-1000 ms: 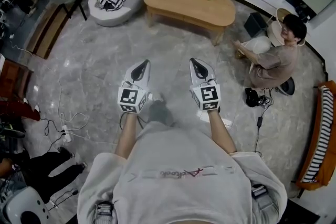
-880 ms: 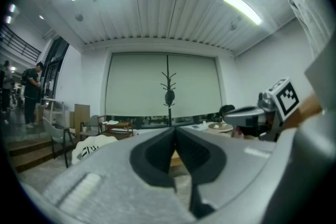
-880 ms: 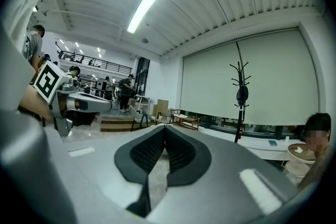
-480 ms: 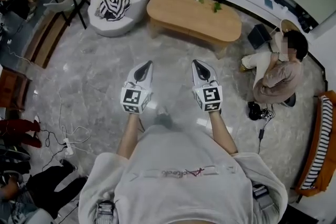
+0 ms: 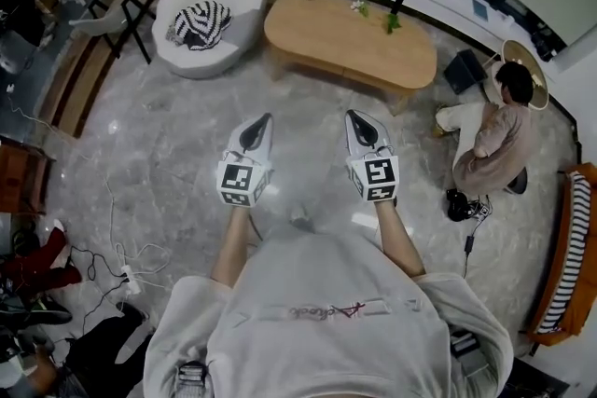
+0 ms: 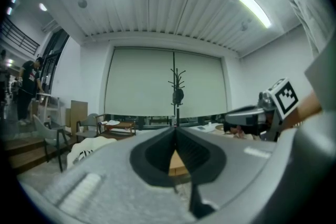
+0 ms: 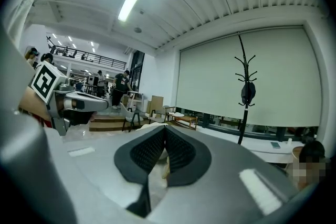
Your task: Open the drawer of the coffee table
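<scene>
Left gripper, right gripper closed; coffee table ahead.

Seen from the head view, the coffee table is too small to show a drawer front or handle, and the small things on its top cannot be identified. In the left gripper view, only a sliver of its wood shows behind the left gripper, whose jaws are closed. The right edge cuts off a striped bench.
</scene>
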Tool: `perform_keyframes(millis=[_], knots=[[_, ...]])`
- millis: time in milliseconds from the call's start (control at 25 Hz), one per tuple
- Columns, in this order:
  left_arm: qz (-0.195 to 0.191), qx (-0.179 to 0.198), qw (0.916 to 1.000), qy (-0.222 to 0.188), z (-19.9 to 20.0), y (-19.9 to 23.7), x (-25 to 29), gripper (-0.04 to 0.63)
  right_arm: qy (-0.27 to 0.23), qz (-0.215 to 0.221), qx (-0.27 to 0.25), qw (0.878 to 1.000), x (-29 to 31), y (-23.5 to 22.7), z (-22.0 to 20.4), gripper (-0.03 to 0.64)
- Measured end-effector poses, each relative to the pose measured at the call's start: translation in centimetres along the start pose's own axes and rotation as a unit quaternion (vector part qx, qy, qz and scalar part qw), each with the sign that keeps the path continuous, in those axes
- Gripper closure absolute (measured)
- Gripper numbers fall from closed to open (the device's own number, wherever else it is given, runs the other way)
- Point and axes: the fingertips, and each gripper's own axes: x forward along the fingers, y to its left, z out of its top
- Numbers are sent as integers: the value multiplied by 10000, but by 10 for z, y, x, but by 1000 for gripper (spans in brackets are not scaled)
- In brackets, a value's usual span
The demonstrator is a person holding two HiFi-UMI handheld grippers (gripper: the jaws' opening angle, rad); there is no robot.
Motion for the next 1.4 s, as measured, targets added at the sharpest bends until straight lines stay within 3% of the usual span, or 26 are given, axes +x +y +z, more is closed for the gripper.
perform_keyframes(millis=[400,920,1400], knots=[[-62,-63,9999,-87,-3,66,21,592,100,-88,-130,9998,62,10,13,612],[-78,-139,9998,87,-20,89,42,592,314,-39,35,9995,93,9,-11,612],[125,-57,9998,136,-13,142,120,592,175,95,158,9997,183,-39,-10,612]])
